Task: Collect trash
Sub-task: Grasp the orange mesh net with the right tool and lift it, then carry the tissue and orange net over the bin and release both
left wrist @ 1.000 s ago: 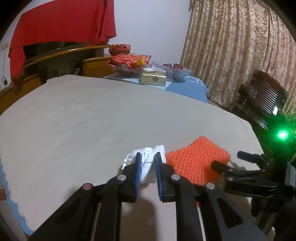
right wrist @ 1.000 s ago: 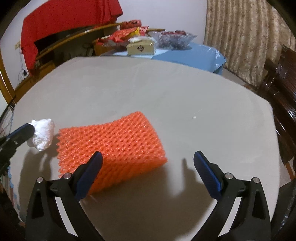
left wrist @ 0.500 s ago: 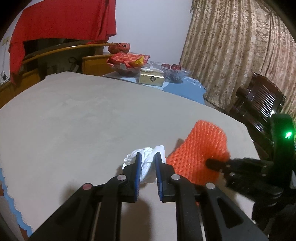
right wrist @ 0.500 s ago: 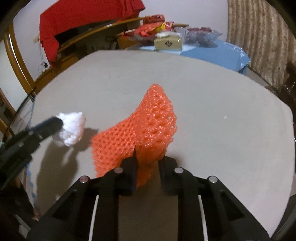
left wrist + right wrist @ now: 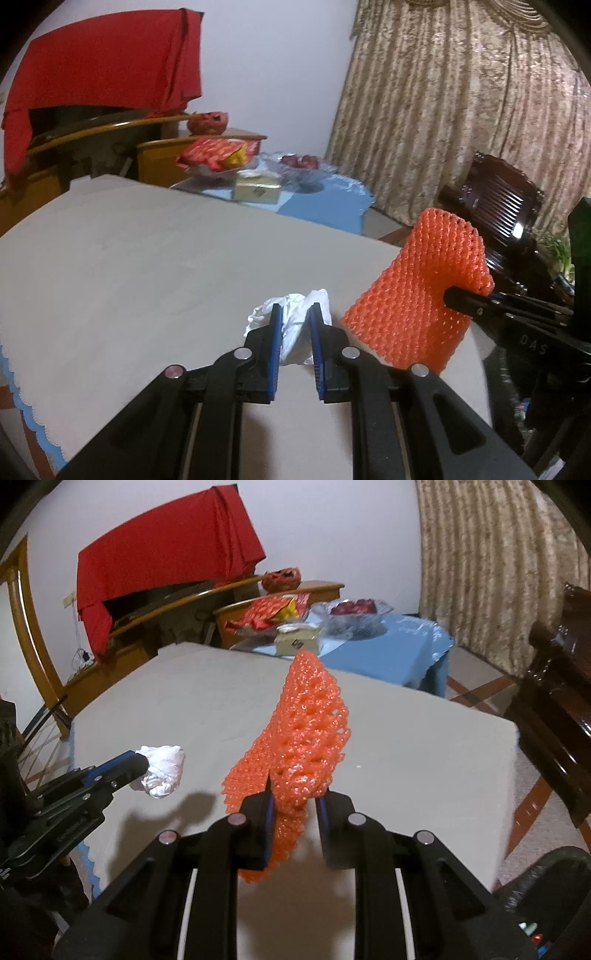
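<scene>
My left gripper [image 5: 295,314] is shut on a crumpled white tissue [image 5: 295,332] and holds it above the beige table [image 5: 129,258]. It also shows in the right wrist view [image 5: 142,766] with the tissue [image 5: 164,770] at its tip. My right gripper [image 5: 295,794] is shut on an orange foam net [image 5: 306,731], lifted off the table and hanging upright. In the left wrist view the net [image 5: 417,291] hangs to the right of the tissue, pinched by the right gripper [image 5: 458,295].
A low table with a blue cloth [image 5: 325,199] stands behind, bearing a tissue box [image 5: 256,188], red snack packs [image 5: 218,151] and a fruit bowl [image 5: 354,613]. A dark wooden chair [image 5: 491,206] is at the right. A red cloth [image 5: 103,70] drapes over furniture at the back.
My right gripper closed on the orange net and lifted it off the table. My left gripper rose with the tissue still in it.
</scene>
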`<state>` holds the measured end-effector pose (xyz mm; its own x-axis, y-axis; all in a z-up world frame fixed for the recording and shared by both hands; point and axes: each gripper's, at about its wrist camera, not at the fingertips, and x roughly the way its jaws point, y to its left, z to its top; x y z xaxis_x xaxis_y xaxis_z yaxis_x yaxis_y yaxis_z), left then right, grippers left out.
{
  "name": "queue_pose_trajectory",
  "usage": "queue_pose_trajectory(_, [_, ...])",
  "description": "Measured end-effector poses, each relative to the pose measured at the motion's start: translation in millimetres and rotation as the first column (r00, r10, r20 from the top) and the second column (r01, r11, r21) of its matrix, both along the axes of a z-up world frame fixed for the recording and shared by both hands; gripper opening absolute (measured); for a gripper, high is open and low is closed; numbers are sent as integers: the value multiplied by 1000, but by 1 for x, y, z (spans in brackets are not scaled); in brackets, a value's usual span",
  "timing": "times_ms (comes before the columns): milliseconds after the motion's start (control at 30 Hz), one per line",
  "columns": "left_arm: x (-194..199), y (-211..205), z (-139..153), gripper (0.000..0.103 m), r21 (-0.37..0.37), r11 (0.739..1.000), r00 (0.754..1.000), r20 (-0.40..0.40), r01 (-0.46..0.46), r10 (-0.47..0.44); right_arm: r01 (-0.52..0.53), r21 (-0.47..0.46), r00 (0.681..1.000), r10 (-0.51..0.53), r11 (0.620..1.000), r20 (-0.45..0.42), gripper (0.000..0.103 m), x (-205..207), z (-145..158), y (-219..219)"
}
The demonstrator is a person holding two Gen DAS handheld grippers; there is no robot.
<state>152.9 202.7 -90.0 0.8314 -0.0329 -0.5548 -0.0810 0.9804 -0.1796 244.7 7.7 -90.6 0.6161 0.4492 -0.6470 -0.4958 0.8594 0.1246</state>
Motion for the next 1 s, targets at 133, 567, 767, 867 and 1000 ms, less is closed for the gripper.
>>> queue_pose_trajectory(133, [-3, -20, 14, 15, -1, 999, 999, 20, 36, -36, 26, 3, 1000, -26, 1000, 15, 19, -13, 12, -22])
queue_pose_trajectory(567, [-16, -76, 48, 15, 13, 993, 992, 53, 114, -114, 93, 27, 994, -95, 995, 59, 19, -46, 37, -74])
queue_pose_trajectory(767, [-25, -92, 57, 15, 29, 991, 989, 64, 131, -132, 107, 32, 991, -109, 994, 74, 19, -56, 44, -86])
queue_pose_trajectory(867, [-30, -98, 62, 15, 41, 990, 988, 70, 138, -140, 111, 35, 990, -113, 993, 86, 19, -62, 49, -90])
queue_pose_trajectory(1000, [-37, -104, 67, 15, 47, 988, 986, 79, 144, -147, 113, 40, 988, -117, 993, 100, 19, -68, 55, -96])
